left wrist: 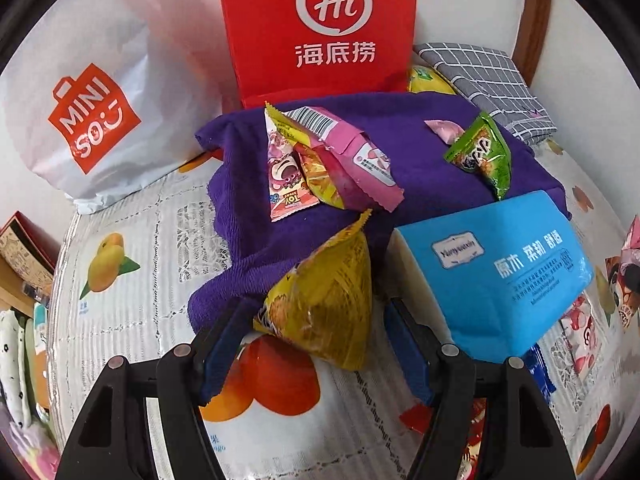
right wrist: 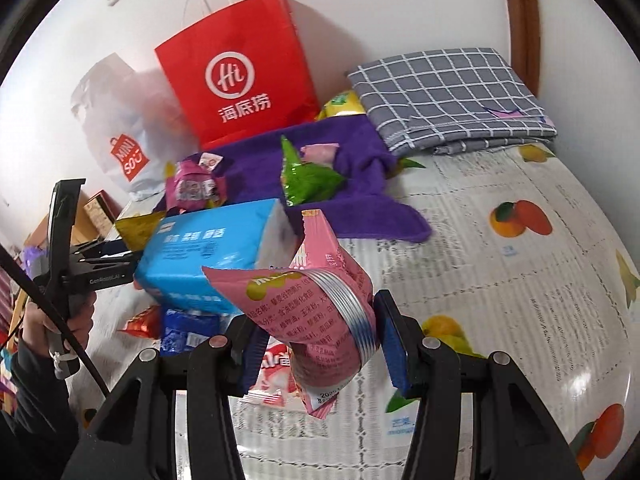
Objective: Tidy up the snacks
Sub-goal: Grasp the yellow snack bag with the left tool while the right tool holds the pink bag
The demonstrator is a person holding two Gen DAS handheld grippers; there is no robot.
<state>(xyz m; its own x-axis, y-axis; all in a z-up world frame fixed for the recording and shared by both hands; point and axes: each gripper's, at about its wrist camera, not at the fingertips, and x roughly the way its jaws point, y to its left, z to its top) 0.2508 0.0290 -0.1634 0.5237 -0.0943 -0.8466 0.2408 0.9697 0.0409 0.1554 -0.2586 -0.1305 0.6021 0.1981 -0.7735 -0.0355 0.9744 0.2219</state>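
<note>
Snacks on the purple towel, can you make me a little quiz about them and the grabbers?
1. True or false: the green snack packet lies on the purple towel.
2. What colour is the packet between the left gripper fingers: A red, B yellow, C white?
3. Fill in: the right gripper has a ____ packet between its fingers.

Key: 1 true. 2 B, the yellow packet; both fingers stand apart from it. 3 pink; whether it is pinched is unclear.
</note>
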